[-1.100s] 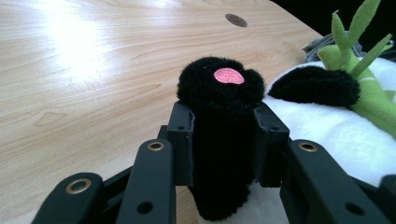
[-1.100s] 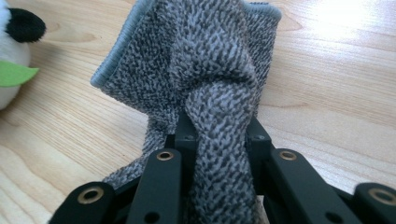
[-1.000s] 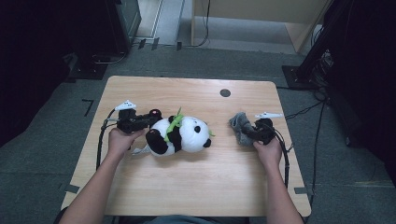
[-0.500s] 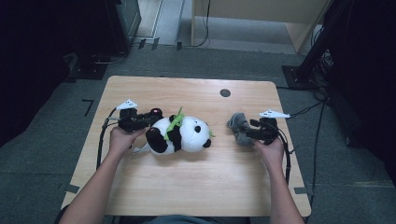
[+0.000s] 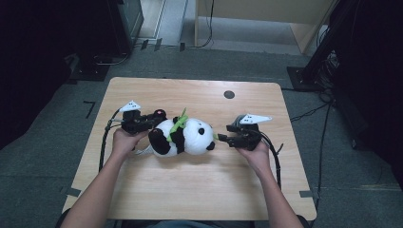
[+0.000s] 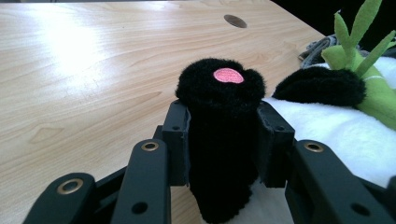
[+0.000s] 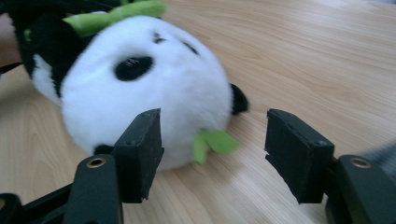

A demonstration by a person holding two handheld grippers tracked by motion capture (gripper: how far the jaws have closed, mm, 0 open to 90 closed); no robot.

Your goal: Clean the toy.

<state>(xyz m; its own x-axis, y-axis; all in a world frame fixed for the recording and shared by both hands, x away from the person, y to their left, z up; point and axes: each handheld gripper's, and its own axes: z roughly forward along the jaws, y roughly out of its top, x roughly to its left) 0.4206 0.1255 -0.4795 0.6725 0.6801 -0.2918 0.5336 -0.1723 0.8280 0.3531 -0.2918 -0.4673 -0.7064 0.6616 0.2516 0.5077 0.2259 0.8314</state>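
Observation:
A black and white panda plush (image 5: 187,137) with a green bamboo sprig (image 5: 178,124) lies on its side mid-table. My left gripper (image 5: 154,116) (image 6: 226,130) is shut on its black leg (image 6: 224,140), and the pink paw pad (image 6: 228,75) shows above the jaws. My right gripper (image 5: 219,138) (image 7: 215,140) points at the panda's head (image 7: 149,88). Its jaws have just been opening and now stand open. A small green leaf (image 7: 212,142) lies between them, and neither pad touches it.
A grey cloth (image 7: 376,156) (image 6: 312,46) lies just beside the right gripper. The wooden table (image 5: 190,190) has a dark round hole (image 5: 229,94) near its far edge. Cables trail from both grippers. Dark equipment and stands surround the table on the floor.
The right gripper has moved left, off the grey cloth and up to the panda's head, and its jaws have spread apart. The left gripper and the held leg have stayed put.

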